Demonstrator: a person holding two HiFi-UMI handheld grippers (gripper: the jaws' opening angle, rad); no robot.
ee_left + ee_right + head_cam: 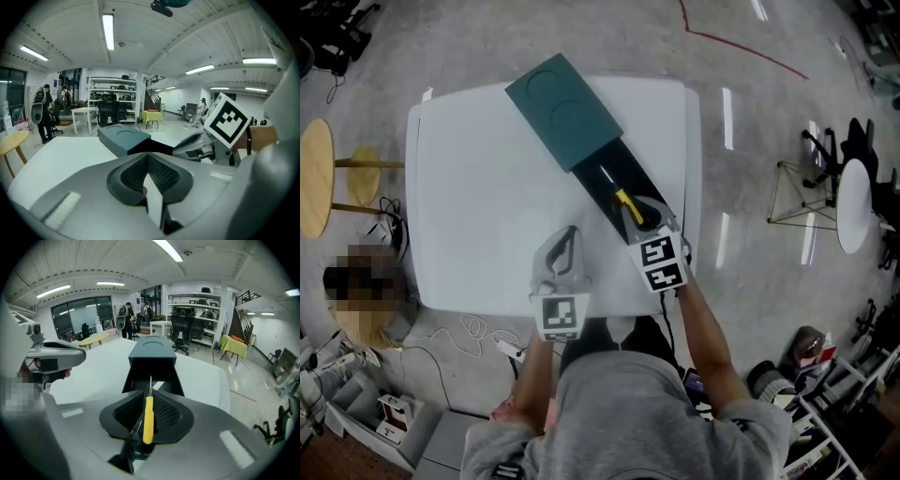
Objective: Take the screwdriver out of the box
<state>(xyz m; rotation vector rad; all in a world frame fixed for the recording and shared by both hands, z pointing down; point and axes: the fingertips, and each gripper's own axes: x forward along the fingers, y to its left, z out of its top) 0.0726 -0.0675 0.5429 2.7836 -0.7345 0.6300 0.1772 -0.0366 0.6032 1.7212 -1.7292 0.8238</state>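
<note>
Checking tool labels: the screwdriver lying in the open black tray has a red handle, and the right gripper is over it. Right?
Not quite. The screwdriver handle is yellow, not red, as the right gripper view shows. The rest holds: it lies in the open black tray with the right gripper over it.
</note>
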